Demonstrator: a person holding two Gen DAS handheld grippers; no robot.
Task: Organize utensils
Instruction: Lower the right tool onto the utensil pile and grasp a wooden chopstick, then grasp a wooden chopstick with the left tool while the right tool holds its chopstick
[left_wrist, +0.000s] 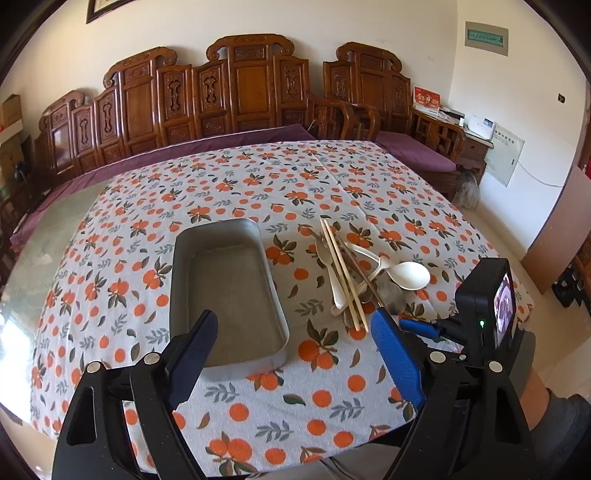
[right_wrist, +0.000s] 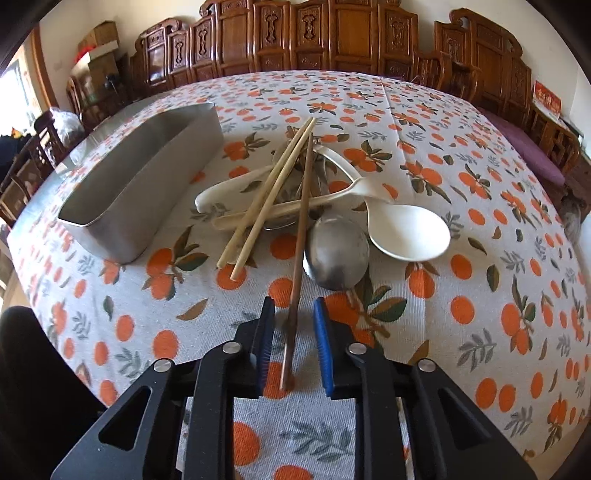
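Note:
A heap of utensils lies on the table: pale bamboo chopsticks (right_wrist: 266, 195), dark brown chopsticks (right_wrist: 301, 221), white plastic spoons (right_wrist: 408, 230) and a metal spoon (right_wrist: 338, 251). The heap also shows in the left wrist view (left_wrist: 354, 273). An empty metal tray (left_wrist: 225, 291) stands left of it, also in the right wrist view (right_wrist: 147, 173). My right gripper (right_wrist: 293, 332) is open, low over the cloth, its fingers on either side of the near end of the dark chopsticks without touching. My left gripper (left_wrist: 295, 343) is wide open and empty above the tray's near end.
The table carries an orange-patterned cloth (left_wrist: 258, 413). A carved wooden bench (left_wrist: 240, 96) with a purple cushion stands behind it. The right gripper's body and camera (left_wrist: 487, 306) show at the right of the left wrist view.

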